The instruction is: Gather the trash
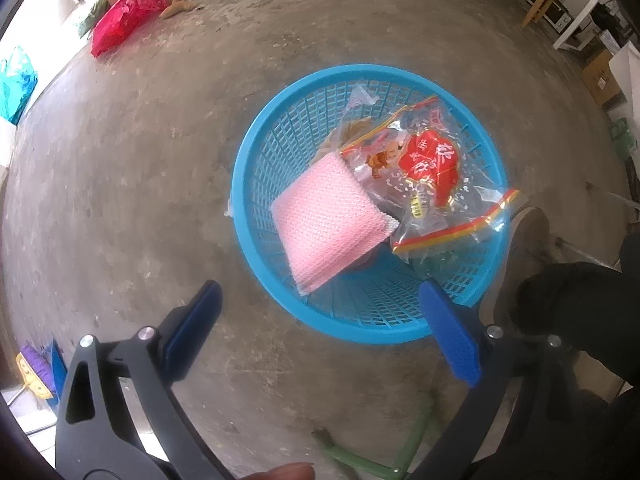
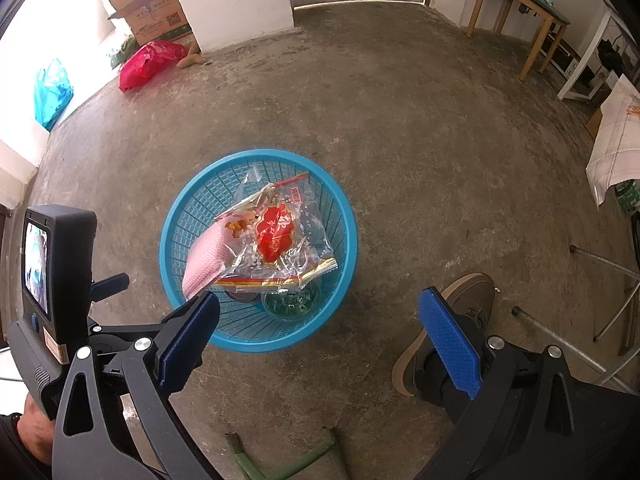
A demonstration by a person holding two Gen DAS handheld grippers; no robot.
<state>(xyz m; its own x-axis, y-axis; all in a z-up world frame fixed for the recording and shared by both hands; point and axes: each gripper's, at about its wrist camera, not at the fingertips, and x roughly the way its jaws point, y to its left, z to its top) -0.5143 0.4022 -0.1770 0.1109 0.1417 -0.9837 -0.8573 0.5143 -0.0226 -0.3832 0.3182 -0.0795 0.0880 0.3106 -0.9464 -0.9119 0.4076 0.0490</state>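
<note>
A blue mesh basket [image 1: 256, 152] stands on the concrete floor; it also shows in the right wrist view [image 2: 344, 216]. Inside lie a pink bubble-wrap pouch [image 1: 328, 220], a clear snack bag with red print [image 1: 432, 164] and a small green-filled dish [image 2: 292, 300]. The pouch [image 2: 204, 256] and the bag [image 2: 276, 236] show in the right wrist view too. My left gripper [image 1: 320, 328] is open and empty just above the basket's near rim. My right gripper [image 2: 320, 328] is open and empty, higher, beside the basket's near edge.
A red plastic bag [image 2: 148, 62], a teal bag [image 2: 50, 92] and cardboard boxes [image 2: 152, 12] lie at the far left wall. A person's shoe [image 2: 448, 320] stands right of the basket. A wooden table [image 2: 520, 8] and metal frame legs [image 2: 600, 272] are on the right. A green frame [image 2: 280, 460] lies below.
</note>
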